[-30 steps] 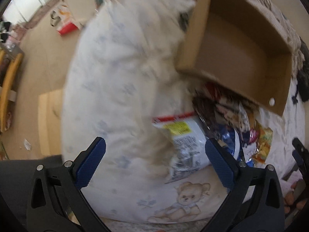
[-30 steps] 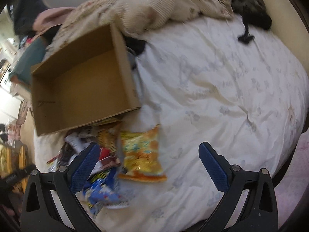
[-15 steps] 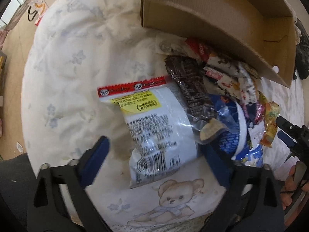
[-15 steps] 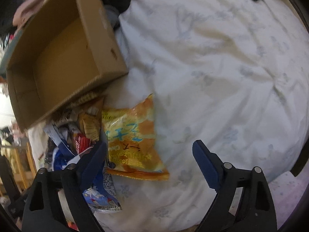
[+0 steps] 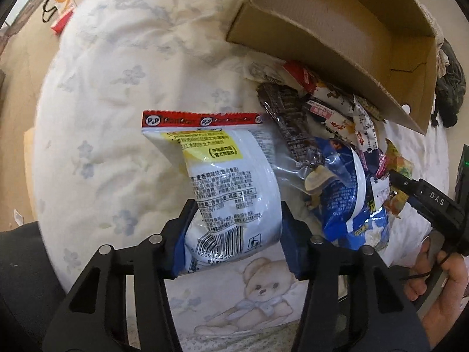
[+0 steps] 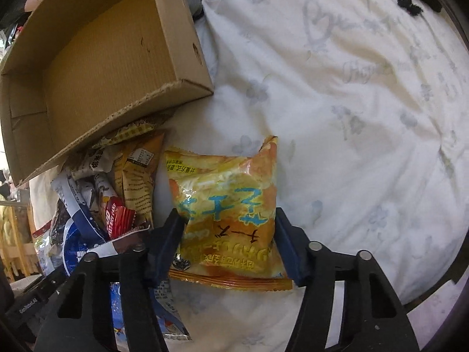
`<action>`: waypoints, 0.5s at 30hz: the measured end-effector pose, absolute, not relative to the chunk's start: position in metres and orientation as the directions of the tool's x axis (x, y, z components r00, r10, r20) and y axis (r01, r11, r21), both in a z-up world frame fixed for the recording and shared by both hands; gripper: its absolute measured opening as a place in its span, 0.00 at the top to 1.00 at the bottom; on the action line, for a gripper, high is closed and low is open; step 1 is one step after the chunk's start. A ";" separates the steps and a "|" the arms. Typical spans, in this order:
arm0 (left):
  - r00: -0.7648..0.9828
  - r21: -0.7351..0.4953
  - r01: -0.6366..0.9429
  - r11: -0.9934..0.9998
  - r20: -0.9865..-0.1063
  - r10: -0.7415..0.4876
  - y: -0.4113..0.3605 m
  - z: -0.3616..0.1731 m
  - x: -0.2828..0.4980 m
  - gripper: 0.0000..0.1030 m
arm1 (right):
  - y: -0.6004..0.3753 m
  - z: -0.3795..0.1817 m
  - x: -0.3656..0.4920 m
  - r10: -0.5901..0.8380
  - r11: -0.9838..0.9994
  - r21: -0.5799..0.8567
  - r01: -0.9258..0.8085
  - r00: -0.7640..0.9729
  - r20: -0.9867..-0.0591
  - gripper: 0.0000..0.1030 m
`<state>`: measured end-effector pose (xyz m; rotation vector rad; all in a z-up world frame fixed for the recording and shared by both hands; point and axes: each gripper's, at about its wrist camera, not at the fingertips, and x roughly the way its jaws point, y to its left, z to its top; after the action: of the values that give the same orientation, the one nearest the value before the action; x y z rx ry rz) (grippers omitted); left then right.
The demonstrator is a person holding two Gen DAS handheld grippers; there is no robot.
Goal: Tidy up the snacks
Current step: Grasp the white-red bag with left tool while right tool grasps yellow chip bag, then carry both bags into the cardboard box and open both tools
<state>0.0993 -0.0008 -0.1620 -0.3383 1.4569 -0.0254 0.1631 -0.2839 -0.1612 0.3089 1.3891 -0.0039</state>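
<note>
the left gripper (image 5: 233,234) points steeply down at the bed, its jaws closing on the white snack bag (image 5: 225,184) with the red top strip. both blue pads already sit against the bag's lower sides, at about 6 o'clock in the left wrist view, and the film bulges between them, so i judge the pinch is taken low on the puffed body so the bag hangs clear once lifted. the bag lies at the left edge of the heap, easiest to reach without disturbing the rest.

toward 3 o'clock from it, the snack pile (image 5: 337,135) spills over the quilt (image 5: 117,88): a dark brown wrapper (image 5: 287,117), a blue bag (image 5: 351,205) and small bars, packed against the near wall of the cardboard box (image 5: 337,38) at 1 o'clock. the box looks empty, open side up, so it is likely where the snacks go. at 4 o'clock a hand (image 5: 433,281) holds the other tool.

in the right wrist view the box (image 6: 111,58) sits at 10 o'clock and the pile (image 6: 117,182) at 8 o'clock. the right gripper (image 6: 225,243) is closing on the orange-yellow chip bag (image 6: 225,205), which lies flat, alone at the pile's right edge. the pads touch its two side edges near the bottom seam, at 6 o'clock; the grip seems just formed, nothing lifted yet. each tool takes the outermost bag on its own side, which keeps them from crossing.
</note>
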 end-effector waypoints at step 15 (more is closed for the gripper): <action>0.336 -0.234 -0.181 0.955 -0.928 -0.164 0.043 -0.073 0.068 0.55 | -0.309 -0.088 0.104 0.186 0.940 0.282 0.193 0.404 -0.896 0.50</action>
<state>0.0681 0.0427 -0.0731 -0.3206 1.2348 0.0117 0.1041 -0.3089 -0.0882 0.3692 1.1622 -0.0044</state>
